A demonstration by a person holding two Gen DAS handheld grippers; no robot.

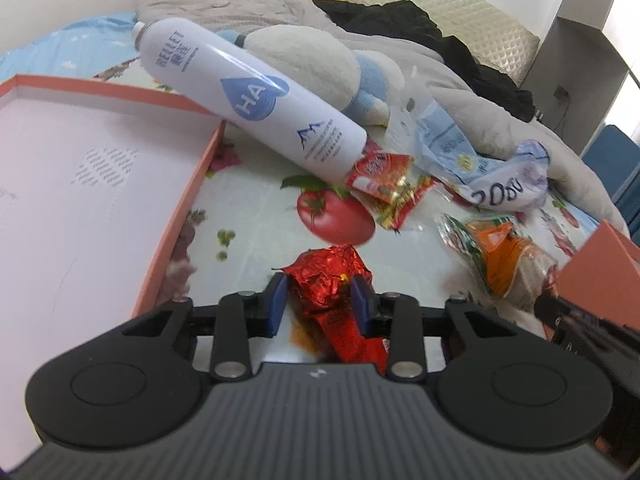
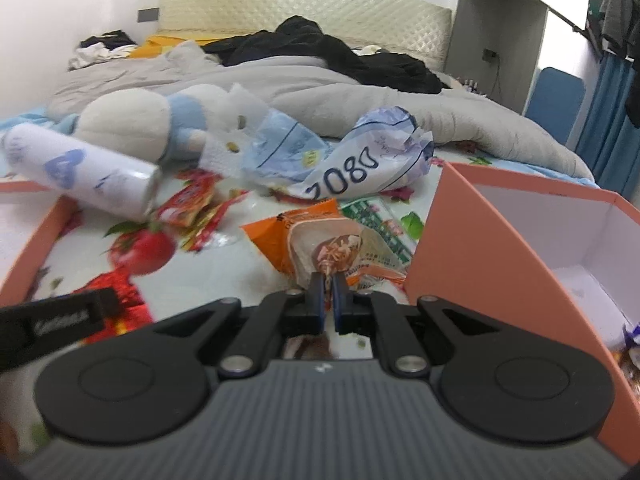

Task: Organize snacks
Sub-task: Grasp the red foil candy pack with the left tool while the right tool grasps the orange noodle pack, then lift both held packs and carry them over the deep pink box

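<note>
A crumpled red foil snack packet [image 1: 332, 264] lies on the fruit-print sheet, and my left gripper [image 1: 320, 284] is shut on it, a blue pad pressing each side. In the right wrist view the same red packet [image 2: 120, 292] shows at the lower left behind a black part of the left gripper. My right gripper [image 2: 329, 280] is shut on the near edge of an orange snack packet [image 2: 320, 232], which overlaps a green-printed packet [image 2: 376, 220]. From the left wrist view the orange packet [image 1: 500, 252] sits at the right, beside the pink box.
A pink box [image 2: 500, 220] with a white inside stands at the right, and its flat lid [image 1: 80, 160] lies at the left. A white spray bottle [image 1: 248, 92] rests on the lid's corner. Red-yellow sachets [image 1: 384, 184], a crumpled blue-white bag [image 1: 500, 184], a plush toy [image 1: 312, 60] and a grey duvet lie behind.
</note>
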